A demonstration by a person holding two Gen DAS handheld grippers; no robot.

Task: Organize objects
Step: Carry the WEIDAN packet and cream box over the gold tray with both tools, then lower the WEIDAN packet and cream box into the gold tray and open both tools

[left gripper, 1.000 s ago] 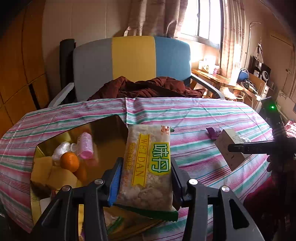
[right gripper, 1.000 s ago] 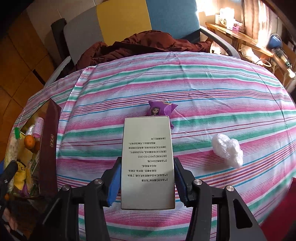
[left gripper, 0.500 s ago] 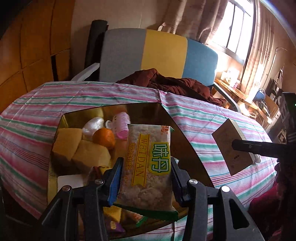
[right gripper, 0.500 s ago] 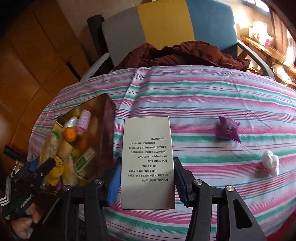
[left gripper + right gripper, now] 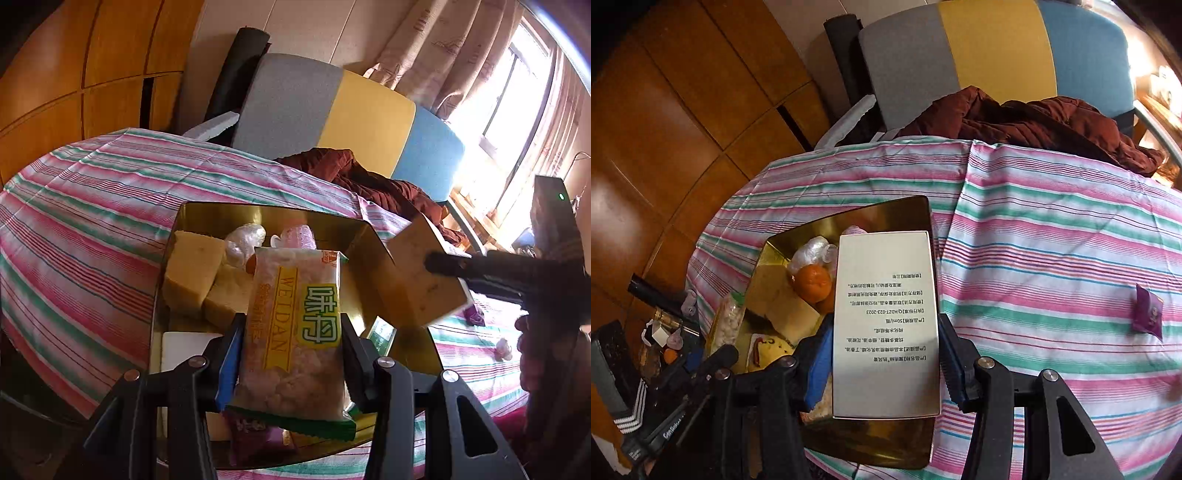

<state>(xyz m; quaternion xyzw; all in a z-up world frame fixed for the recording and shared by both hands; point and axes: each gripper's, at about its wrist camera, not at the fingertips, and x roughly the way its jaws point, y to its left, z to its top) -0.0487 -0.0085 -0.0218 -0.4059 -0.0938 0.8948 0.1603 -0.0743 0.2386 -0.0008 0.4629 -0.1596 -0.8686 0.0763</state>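
A gold-lined box [image 5: 916,210] sits on a counter [image 5: 1052,236] covered in striped cloth. Above the box, the left gripper [image 5: 291,343] has its fingers clamped on a snack packet [image 5: 295,332], and the right gripper [image 5: 884,354] has its fingers clamped on a pale printed carton [image 5: 886,325]. Inside the box lie an orange [image 5: 812,282] and yellow sponges [image 5: 194,269]; a purple sachet [image 5: 1148,312] lies on the cloth, well to the box's right.

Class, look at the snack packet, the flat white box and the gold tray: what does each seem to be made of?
Snack packet: glossy clear plastic film, contents visible, serrated end seam.
White box: probably matte card, with sharp folded edges and printed text.
Gold tray: mirror-like gold lining, perhaps foil-covered card or metal; unclear.
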